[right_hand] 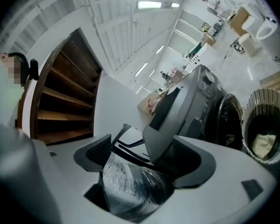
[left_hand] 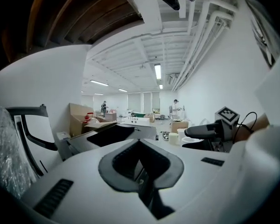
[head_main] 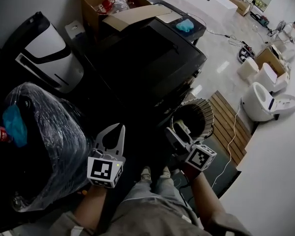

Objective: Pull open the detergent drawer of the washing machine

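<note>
- Washing machine (head_main: 152, 58): dark, front faces basket (head_main: 206, 108). Detergent drawer belongs on its upper front, prob. still shut; too dark to pick out.
- Right claw (head_main: 177, 131): wide, empty, short of machine front, likely readied for the drawer.
- Left claw (head_main: 115, 128): tips together, empty, spare.

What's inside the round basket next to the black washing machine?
A pale, crumpled lump lies inside the basket; what it is I cannot tell. The rest is dark, and anything under the lump is covered.

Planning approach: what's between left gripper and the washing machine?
Nothing visible: head view shows only dark floor between left gripper and washing machine; left gripper view sees it unobstructed.
</note>
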